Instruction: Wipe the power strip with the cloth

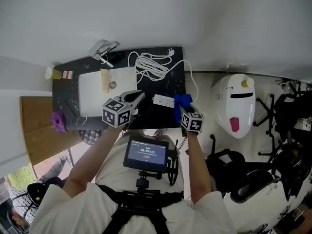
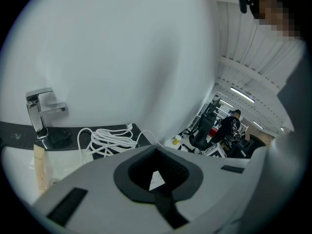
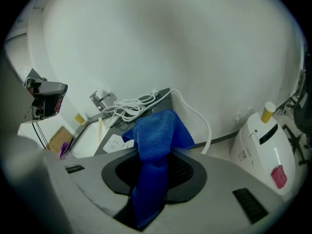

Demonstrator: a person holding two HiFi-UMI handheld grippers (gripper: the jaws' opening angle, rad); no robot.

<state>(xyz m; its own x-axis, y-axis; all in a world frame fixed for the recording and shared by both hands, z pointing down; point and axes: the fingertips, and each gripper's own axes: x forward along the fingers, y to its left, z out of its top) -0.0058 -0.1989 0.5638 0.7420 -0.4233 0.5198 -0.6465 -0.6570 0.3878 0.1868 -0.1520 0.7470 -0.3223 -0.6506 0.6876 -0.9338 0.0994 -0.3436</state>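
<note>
Two spots hard to read: right end of the power strip (image 1: 163,100) hidden behind the blue cloth (image 1: 182,101), and socket faces too small to make out; whether the two touch, unclear.

Far left of the power strip, flat cardboard (image 1: 33,126) cut by the frame edge, a purple clump (image 1: 58,121) of unclear kind, a small yellow cup (image 1: 52,73). Closer in on that side, white sink basin (image 1: 92,94) set into a dark, glossy counter (image 1: 168,84), chrome faucet (image 1: 103,52) behind it. Just left of the power strip, left gripper (image 1: 138,97), jaws pressed together with nothing between them.

Behind the power strip, loosely coiled white cable (image 1: 151,65). Power strip itself white, long and slim, flat near the counter's front edge. At its right end, right gripper (image 1: 178,111), jaws clamped on the blue cloth: deep blue, knitted, bunched and folded over the jaw tips.

Right of the power strip, off the counter, rounded white appliance (image 1: 236,104) with a yellow cap against a plain white wall; beyond, black stands and chairs on a pale floor.
</note>
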